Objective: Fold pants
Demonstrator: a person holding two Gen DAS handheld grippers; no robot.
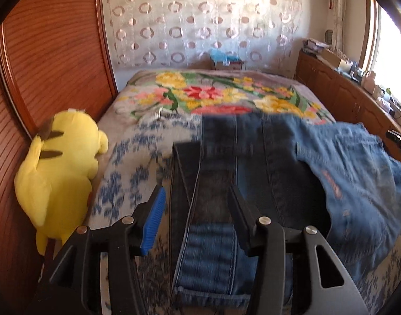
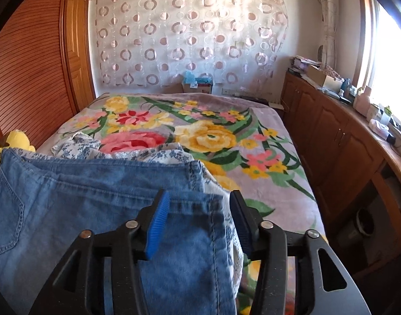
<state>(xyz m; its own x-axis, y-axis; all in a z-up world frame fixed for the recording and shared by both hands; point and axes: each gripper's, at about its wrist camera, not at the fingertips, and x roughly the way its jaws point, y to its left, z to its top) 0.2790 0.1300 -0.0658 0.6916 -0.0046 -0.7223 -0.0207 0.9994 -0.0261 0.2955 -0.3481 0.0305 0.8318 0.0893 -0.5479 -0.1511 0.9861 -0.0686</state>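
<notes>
While the jeans (image 1: 331,173) lie across the bed (image 2: 279,183), what matters is how they run: waist end under the right gripper (image 2: 199,225), leg end under the left gripper (image 1: 196,218), long axis from one to the other. In the left view the legs stretch toward 12 o'clock and the seat spreads off at 2 o'clock. Both grippers stand partly open, denim between the jaws, pads not pressing. In the right view the waistband corner sits at 12 o'clock and the body at 9. Each hand looks nearest its own end.
</notes>
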